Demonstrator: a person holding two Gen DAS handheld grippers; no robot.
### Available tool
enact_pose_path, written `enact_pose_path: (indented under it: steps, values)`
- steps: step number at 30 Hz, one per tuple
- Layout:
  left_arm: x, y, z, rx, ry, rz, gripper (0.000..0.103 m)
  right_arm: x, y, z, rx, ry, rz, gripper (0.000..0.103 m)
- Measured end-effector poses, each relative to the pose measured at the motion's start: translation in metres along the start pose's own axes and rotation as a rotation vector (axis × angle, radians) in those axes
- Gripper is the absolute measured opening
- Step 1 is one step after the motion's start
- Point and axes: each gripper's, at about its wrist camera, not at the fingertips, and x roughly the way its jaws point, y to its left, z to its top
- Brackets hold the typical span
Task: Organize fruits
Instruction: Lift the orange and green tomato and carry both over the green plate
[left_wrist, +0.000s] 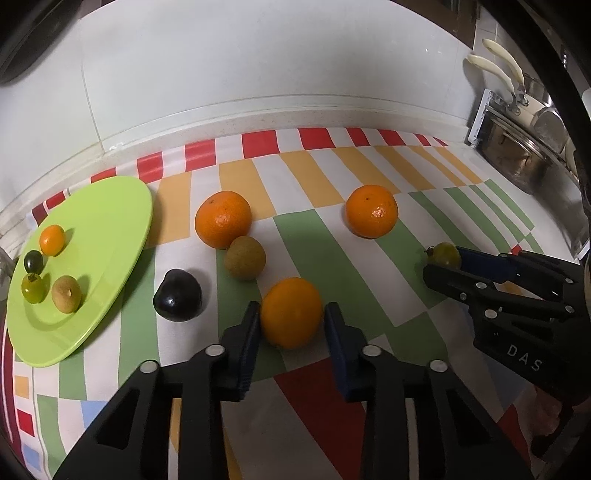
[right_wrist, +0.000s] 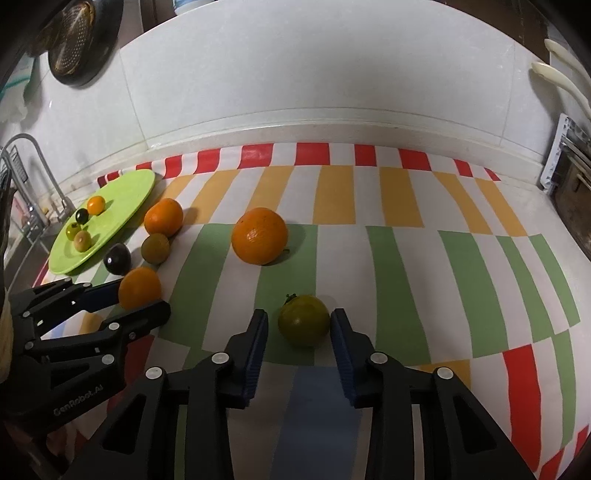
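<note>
Tablecloth (left_wrist: 332, 258): a striped cloth of red, orange, green and white covers the counter, running back to a white tiled wall.
Plate (left_wrist: 110, 206): a lime-green plate lies at the cloth's left edge, carrying a small orange fruit (left_wrist: 52, 240), a dark green one (left_wrist: 33, 261), a yellow-green one (left_wrist: 34, 288) and a brown one (left_wrist: 66, 294).
Left gripper (left_wrist: 291, 317): its blue-padded fingers are clamped on the near orange (left_wrist: 291, 312), which sits on the cloth at the front of the loose group.
Right gripper (right_wrist: 299, 325): its fingers are closed against the green tomato (right_wrist: 303, 319), which rests on a green stripe, well apart from the plate.
Other oranges: one (left_wrist: 223, 218) lies just beside the plate, another (left_wrist: 371, 211) farther right on the cloth.
Kiwi (left_wrist: 245, 257): brown, touching the orange beside the plate.
Dark fruit (left_wrist: 178, 294): near-black, between the plate and the clamped orange.
</note>
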Motion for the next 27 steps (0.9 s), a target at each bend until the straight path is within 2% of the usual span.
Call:
enact_pose_path:
  steps: [2, 11, 27]
  values:
    - [0.0, 0.0, 0.0, 0.0, 0.002, -0.005, 0.032, 0.0, 0.0, 0.0, -0.003, 0.002, -0.001, 0.03]
    - [-0.013, 0.0, 0.002, 0.011, -0.018, -0.02, 0.032, -0.011, 0.003, 0.003, -0.018, -0.011, 0.011, 0.03]
    - [-0.081, 0.013, -0.003, -0.016, -0.135, -0.001, 0.032, -0.065, 0.04, 0.009, -0.059, -0.116, 0.069, 0.03]
